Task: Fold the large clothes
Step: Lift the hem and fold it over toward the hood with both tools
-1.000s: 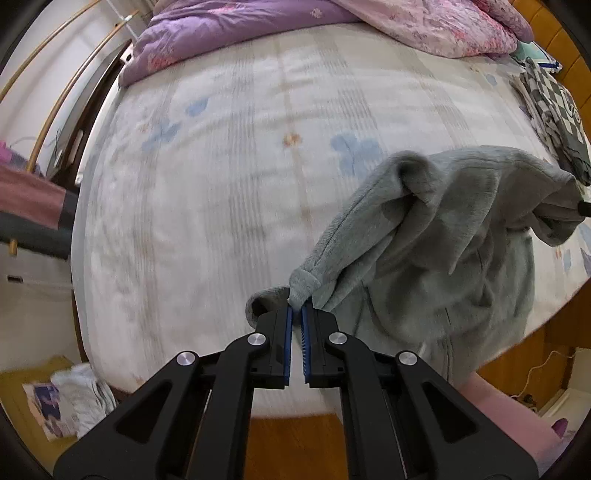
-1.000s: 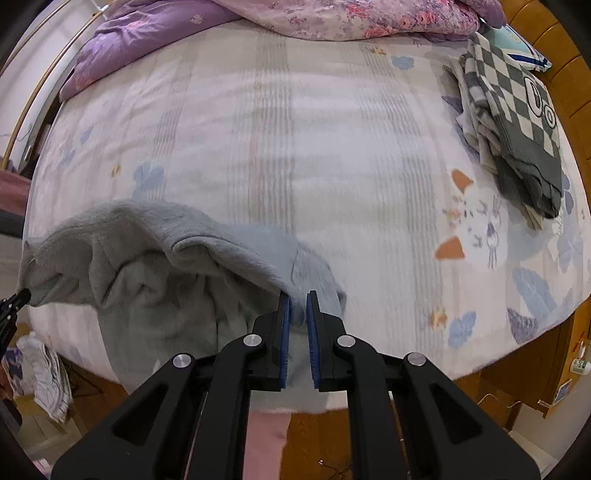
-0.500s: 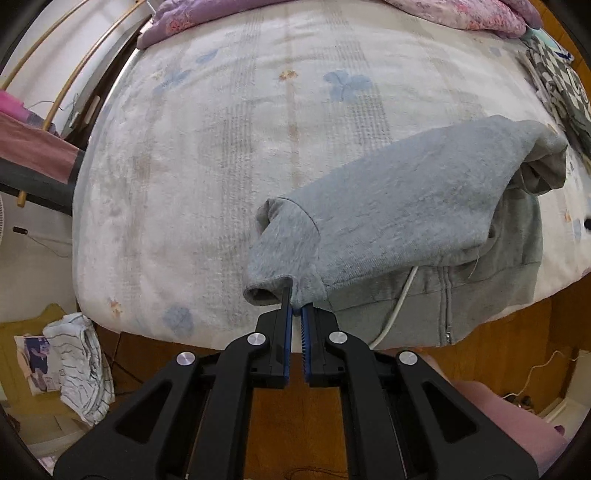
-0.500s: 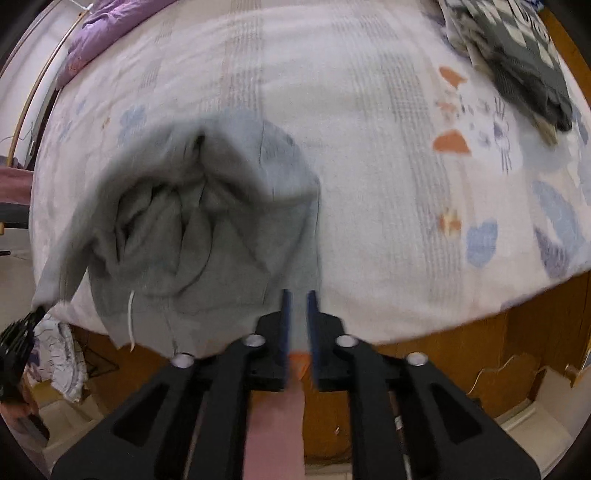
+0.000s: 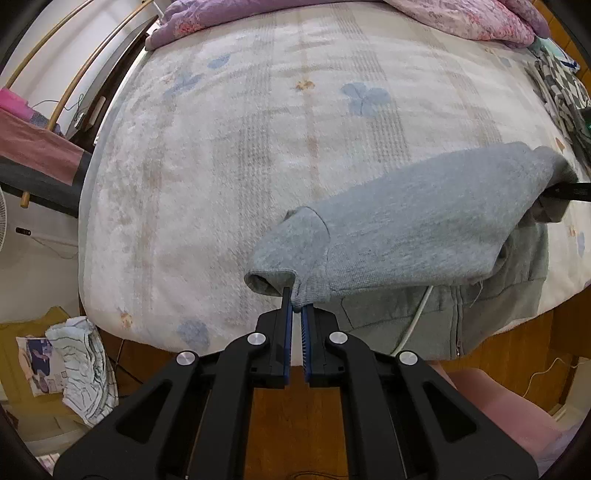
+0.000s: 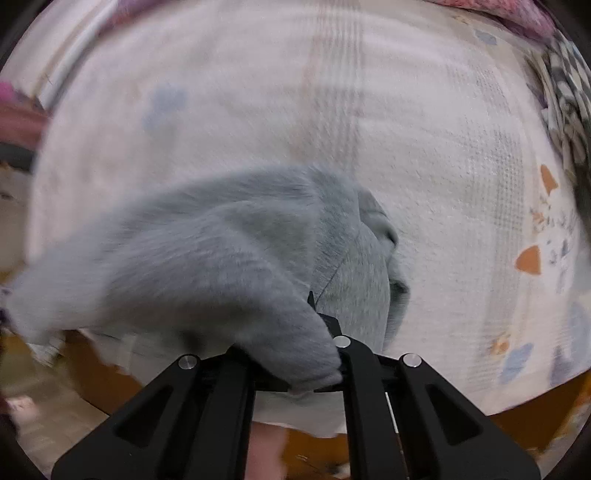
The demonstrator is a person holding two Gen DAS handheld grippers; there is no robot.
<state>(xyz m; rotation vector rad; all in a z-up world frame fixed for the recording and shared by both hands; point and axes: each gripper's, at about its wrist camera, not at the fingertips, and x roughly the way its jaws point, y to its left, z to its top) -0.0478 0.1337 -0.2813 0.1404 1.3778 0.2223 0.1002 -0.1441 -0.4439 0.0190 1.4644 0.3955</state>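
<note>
A grey zip hoodie hangs stretched between my two grippers over the near edge of the bed. My left gripper is shut on the sleeve cuff. The zipper and white drawstring dangle below the bed edge. In the blurred right wrist view the hoodie drapes over my right gripper and hides its fingertips; the cloth is held there. The right gripper's tip shows at the far right of the left wrist view, at the hoodie's other end.
A purple and pink quilt lies along the bed's far side. Folded checkered clothes sit at the far right, also in the right wrist view. Crumpled cloth lies on the wooden floor at left. A clothes rack stands left.
Both grippers have pulled back toward the bed's near edge and drawn apart, stretching the hoodie's sleeve out straight. The hoodie now covers the right gripper's fingers.
</note>
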